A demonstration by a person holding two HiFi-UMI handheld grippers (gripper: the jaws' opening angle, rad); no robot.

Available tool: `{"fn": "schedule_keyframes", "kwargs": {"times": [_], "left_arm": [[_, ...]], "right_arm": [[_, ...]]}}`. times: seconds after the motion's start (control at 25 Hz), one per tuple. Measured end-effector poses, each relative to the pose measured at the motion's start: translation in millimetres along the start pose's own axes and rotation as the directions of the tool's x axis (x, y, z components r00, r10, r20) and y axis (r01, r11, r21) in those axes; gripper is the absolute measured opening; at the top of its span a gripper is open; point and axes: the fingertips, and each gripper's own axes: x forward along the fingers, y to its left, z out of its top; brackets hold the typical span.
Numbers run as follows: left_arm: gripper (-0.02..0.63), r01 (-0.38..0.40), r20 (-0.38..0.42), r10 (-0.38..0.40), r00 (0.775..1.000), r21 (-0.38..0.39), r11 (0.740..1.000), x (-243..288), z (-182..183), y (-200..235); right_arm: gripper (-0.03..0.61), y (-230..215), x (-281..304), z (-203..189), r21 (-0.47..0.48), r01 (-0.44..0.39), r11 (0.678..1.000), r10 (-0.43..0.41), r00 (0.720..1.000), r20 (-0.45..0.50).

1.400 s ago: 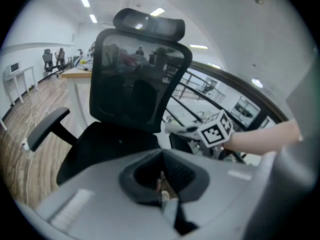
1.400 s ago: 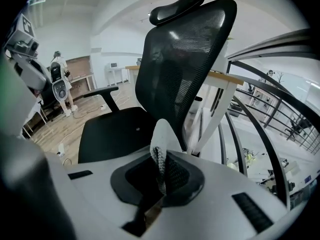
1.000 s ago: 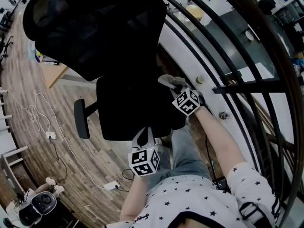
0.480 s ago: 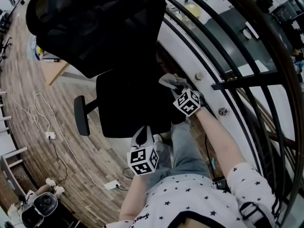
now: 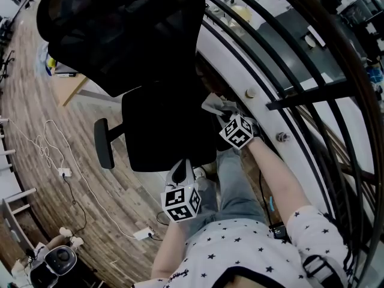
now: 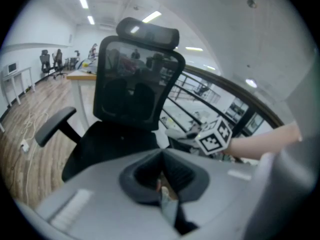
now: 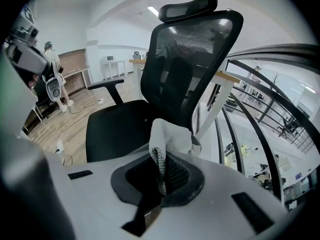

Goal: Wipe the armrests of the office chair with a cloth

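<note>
on the left side of the seat (image 5: 168,134) of the office chair (image 5: 126,35) stands the far armrest (image 5: 104,144), uncovered, and its long axis runs from the front of the seat toward the backrest. at the front edge of the seat, the left gripper (image 5: 180,169) hangs above the wooden floor (image 5: 36,95). its fingers (image 6: 161,183) are pressed together and nothing is between them. at the right side of the seat, next to the railing (image 5: 288,104), is the right gripper (image 5: 223,111). its fingers pinch the cloth (image 7: 169,136) by one fold, and the free part stands up in front of them. in the head view the cloth (image 5: 213,104) lies over the right edge of the seat, where the other armrest should be, but this armrest is hidden under the cloth and the gripper, so i cannot tell if they touch. i think the wiping on this side is in hand. the far armrest lies across the whole seat from the cloth, well apart, so the right gripper must cross over the seat and then stroke along that front-to-back axis. the empty left gripper is nearer to that armrest.
</note>
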Motion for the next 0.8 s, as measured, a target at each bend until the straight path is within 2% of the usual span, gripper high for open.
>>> {"fn": "schedule_keyframes", "kwargs": {"times": [0.8], "left_arm": [[0.008, 0.031, 0.007, -0.031, 0.999, 0.027, 0.999, -29, -17, -1]], "right_arm": [[0.026, 48, -26, -26, 0.03, 0.008, 1.0, -0.007, 1.0, -0.024]]}}
